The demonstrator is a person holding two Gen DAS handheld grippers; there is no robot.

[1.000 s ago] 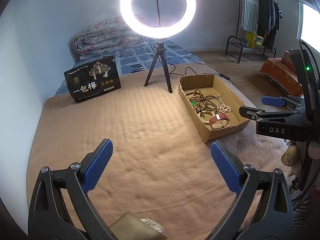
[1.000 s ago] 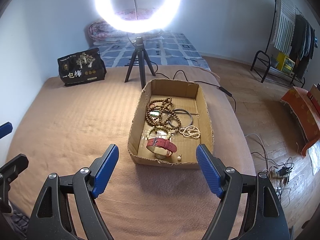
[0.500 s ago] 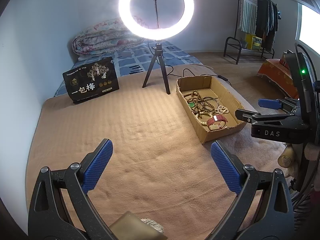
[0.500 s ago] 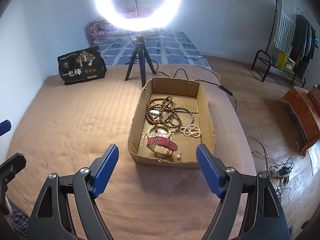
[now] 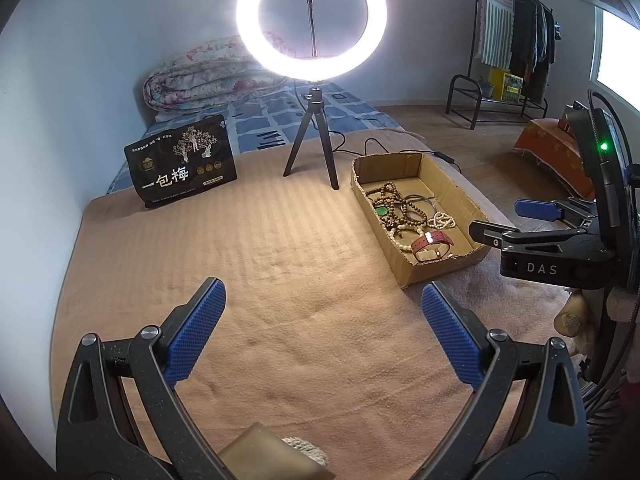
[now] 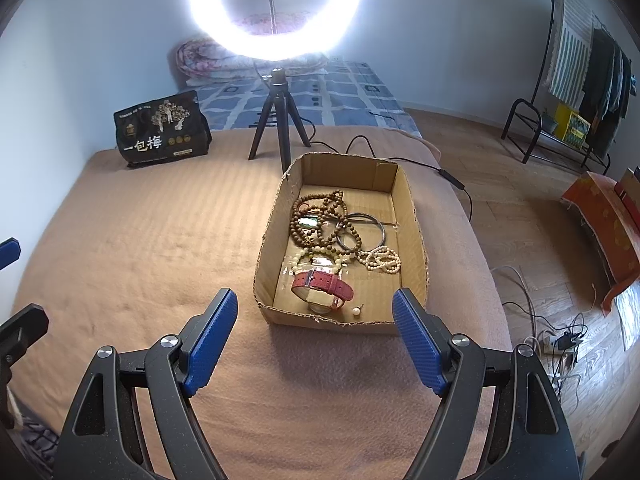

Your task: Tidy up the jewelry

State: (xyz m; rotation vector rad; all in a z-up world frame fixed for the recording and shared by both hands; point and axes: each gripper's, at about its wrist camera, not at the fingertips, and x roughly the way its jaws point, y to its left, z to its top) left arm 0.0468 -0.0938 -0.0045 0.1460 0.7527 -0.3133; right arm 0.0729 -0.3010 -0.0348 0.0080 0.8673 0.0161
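Note:
A shallow cardboard box [image 6: 412, 216] sits on the tan blanket and holds jewelry: brown bead strands [image 6: 320, 216], a dark bangle [image 6: 380, 226], a pale bead bracelet [image 6: 380, 260], a red-strapped watch [image 6: 322, 284] and a small pearl stud [image 6: 355, 311]. My right gripper [image 6: 314, 344] is open and empty, just short of the box's near wall. My left gripper [image 5: 322, 330] is open and empty over bare blanket, left of the box [image 5: 460, 196]. The red watch [image 5: 432, 242] also shows in the left wrist view, as does the right gripper [image 5: 508, 220] beside the box.
A ring light on a black tripod [image 6: 276, 128] stands behind the box, its cable trailing right. A black printed bag [image 6: 160, 132] stands at the back left. A folded quilt [image 5: 208, 76] lies beyond. The bed edge drops to wooden floor on the right, with cables [image 6: 560, 340].
The left gripper has drawn back slightly, so the box looks a little farther off. The right gripper has hardly moved. Both stay open.

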